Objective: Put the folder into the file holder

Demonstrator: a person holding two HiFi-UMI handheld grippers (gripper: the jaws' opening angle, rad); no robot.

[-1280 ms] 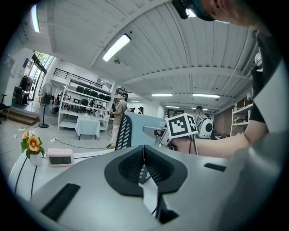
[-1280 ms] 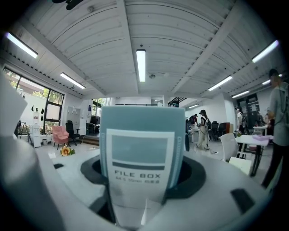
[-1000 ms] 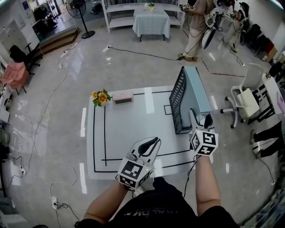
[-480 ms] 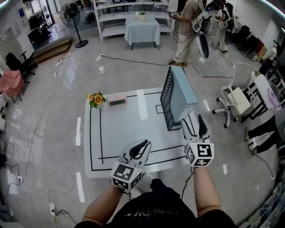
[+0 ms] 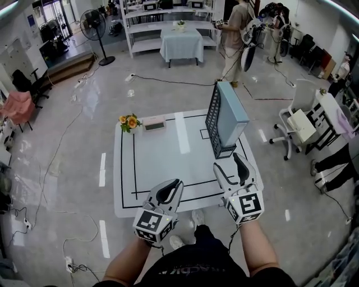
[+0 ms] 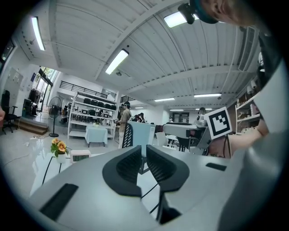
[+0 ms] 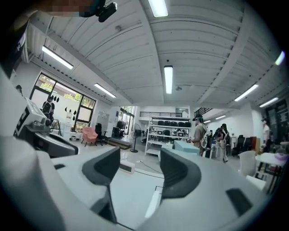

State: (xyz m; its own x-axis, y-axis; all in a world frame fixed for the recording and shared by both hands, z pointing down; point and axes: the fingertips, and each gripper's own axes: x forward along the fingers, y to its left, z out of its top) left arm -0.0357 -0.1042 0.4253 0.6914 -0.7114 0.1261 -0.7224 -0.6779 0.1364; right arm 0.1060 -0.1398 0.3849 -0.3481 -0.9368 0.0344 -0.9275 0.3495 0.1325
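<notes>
Blue folder (image 5: pixel 233 115) in holder (image 5: pixel 213 119), beyond right tool (image 5: pixel 228 163).

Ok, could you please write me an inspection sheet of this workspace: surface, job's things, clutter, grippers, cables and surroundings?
surface: white table marked with black lines.
job's things: blue folder stands upright in the black mesh holder, far right on the table.
clutter: flowers and a small box at the far left edge.
grippers: left gripper jaws almost together, empty; right gripper open, empty; both over the near edge.
cables: black cable on the floor beyond the table.
surroundings: fan, shelves, people, white chair.
</notes>
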